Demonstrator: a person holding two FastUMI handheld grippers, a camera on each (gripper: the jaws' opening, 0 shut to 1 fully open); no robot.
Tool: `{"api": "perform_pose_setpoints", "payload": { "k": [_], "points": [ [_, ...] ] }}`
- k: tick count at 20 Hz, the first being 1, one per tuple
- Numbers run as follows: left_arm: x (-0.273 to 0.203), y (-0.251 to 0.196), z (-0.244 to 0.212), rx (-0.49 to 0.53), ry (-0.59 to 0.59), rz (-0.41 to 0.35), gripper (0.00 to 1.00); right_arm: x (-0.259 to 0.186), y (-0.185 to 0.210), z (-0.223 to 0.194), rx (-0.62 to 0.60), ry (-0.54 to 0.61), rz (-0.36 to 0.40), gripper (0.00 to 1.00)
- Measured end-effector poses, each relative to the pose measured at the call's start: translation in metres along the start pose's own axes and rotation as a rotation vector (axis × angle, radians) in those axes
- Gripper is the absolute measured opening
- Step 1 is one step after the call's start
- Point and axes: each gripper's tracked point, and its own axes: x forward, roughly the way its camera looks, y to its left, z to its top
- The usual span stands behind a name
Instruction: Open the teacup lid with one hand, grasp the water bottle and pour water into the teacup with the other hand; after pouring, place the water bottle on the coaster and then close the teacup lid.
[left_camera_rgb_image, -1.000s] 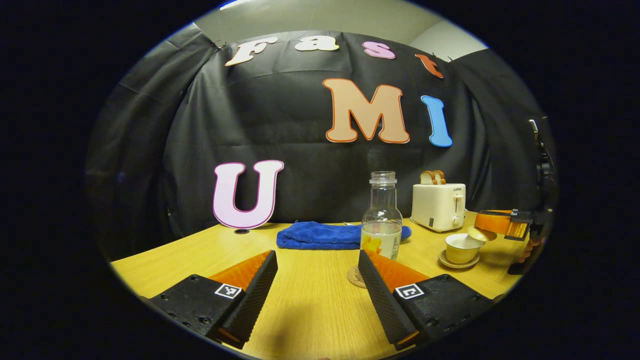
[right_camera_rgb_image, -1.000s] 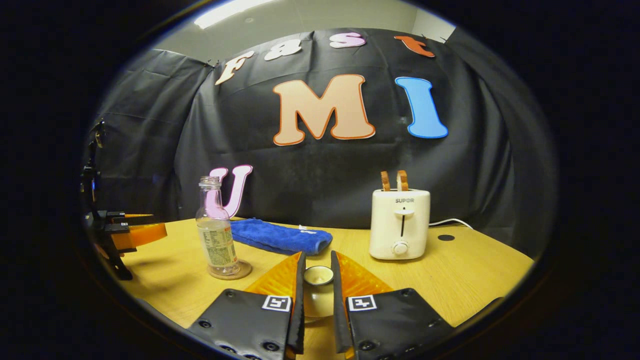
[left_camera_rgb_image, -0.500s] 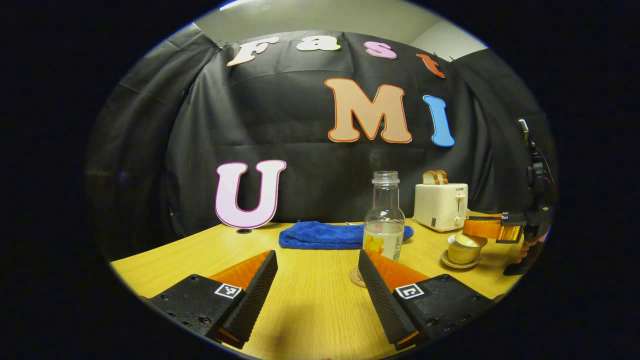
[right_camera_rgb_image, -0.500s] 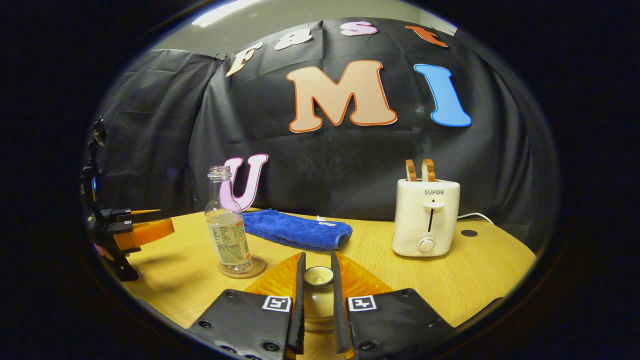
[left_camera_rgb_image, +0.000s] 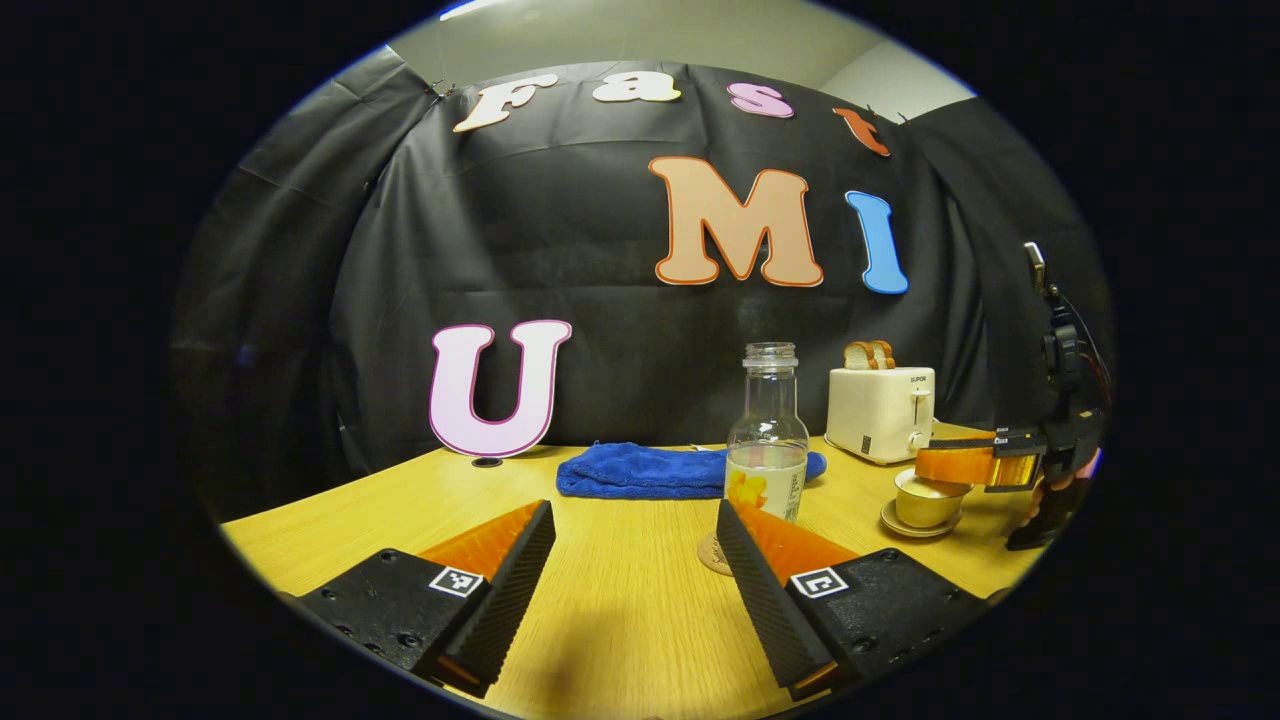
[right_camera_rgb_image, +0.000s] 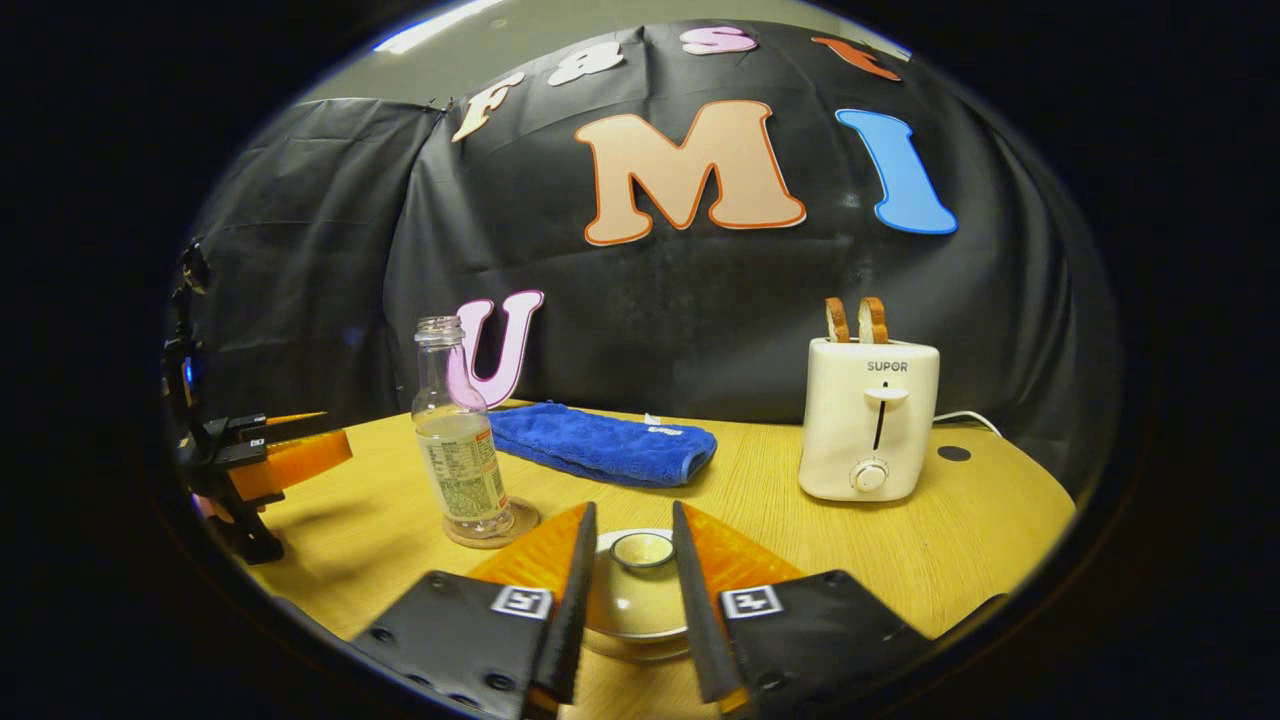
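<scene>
Ceramic teacup lid (right_camera_rgb_image: 640, 590) sits on the teacup (left_camera_rgb_image: 925, 500), so the right gripper (right_camera_rgb_image: 628, 560), fingers spread off its knob (right_camera_rgb_image: 642, 549), should back out level (left gripper (left_camera_rgb_image: 635, 545) wide open).

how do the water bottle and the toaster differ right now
The water bottle is clear, tall and narrow, and stands on a round coaster; the toaster is cream, opaque, boxy and sits straight on the table. The bottle's mouth is open and uncapped; the toaster's slots hold bread. Both stand upright.
</scene>
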Motion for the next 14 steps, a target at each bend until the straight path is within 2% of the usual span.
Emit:
{"api": "perform_pose_setpoints", "payload": {
  "k": [2, 6, 7, 10, 11, 13, 14],
  "points": [
    [-0.001, 0.001, 0.001, 0.0, 0.0, 0.0, 0.95, -0.002, 0.001, 0.002, -0.015, -0.012, -0.005, 0.72],
    [0.0, 0.0, 0.001, 0.0, 0.0, 0.001, 0.95, -0.013, 0.005, 0.009, -0.018, -0.073, -0.009, 0.85],
    [0.0, -0.001, 0.001, 0.0, 0.0, 0.001, 0.95, -0.018, 0.004, 0.012, -0.015, -0.096, -0.014, 0.92],
    [-0.001, 0.0, 0.001, 0.0, 0.001, 0.002, 0.95, -0.034, 0.0, 0.018, -0.017, -0.145, -0.047, 0.88],
    [-0.001, 0.0, 0.001, 0.0, 0.001, 0.001, 0.95, -0.039, 0.003, 0.017, -0.017, -0.145, -0.049, 0.97],
    [-0.001, 0.0, 0.002, 0.0, 0.001, 0.002, 0.95, -0.054, 0.0, 0.015, -0.017, -0.147, -0.075, 0.88],
    [-0.002, 0.001, 0.001, 0.0, 0.0, 0.002, 0.95, -0.062, -0.005, 0.015, -0.016, -0.153, -0.105, 0.88]
  ]
}}
